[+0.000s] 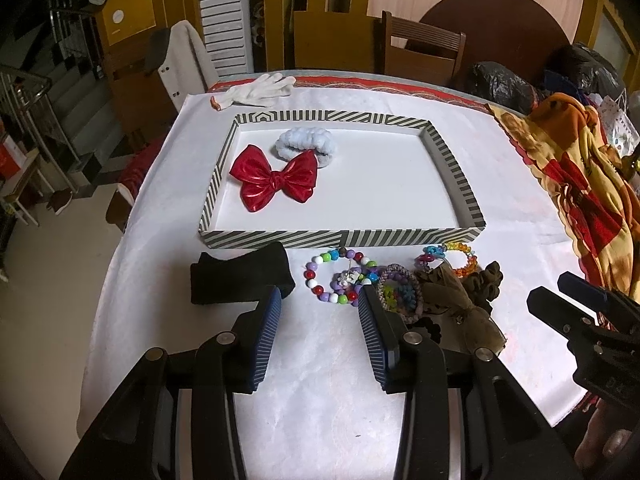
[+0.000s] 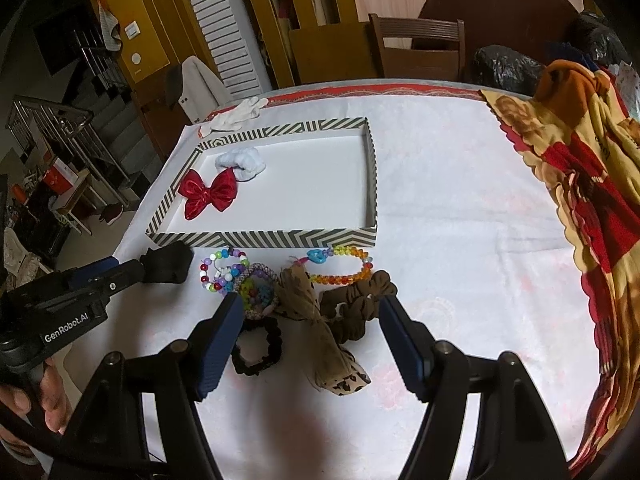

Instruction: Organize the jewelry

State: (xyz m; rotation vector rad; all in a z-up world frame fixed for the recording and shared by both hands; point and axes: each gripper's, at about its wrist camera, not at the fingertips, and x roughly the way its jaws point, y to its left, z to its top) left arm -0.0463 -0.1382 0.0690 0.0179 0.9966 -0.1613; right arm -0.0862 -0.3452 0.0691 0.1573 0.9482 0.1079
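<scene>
A striped tray (image 1: 340,239) holds a red bow (image 1: 276,182) and a pale blue scrunchie (image 1: 306,144). In front of the tray lie a black band (image 1: 240,276), a coloured bead bracelet (image 1: 340,276), a woven bracelet (image 1: 400,292), a brown bow (image 2: 316,320), a brown scrunchie (image 2: 360,296), an orange bead bracelet (image 2: 344,272) and a black scrunchie (image 2: 258,350). My left gripper (image 1: 320,312) is open over bare cloth, just short of the bead bracelet. My right gripper (image 2: 312,320) stands open above the brown bow and brown scrunchie, touching neither.
A white glove (image 1: 256,90) lies behind the tray. A patterned blanket (image 2: 592,200) is heaped along the table's right side. Wooden chairs (image 2: 420,48) and black bags (image 1: 504,80) stand behind the table. The table's left edge (image 1: 120,248) drops to the floor.
</scene>
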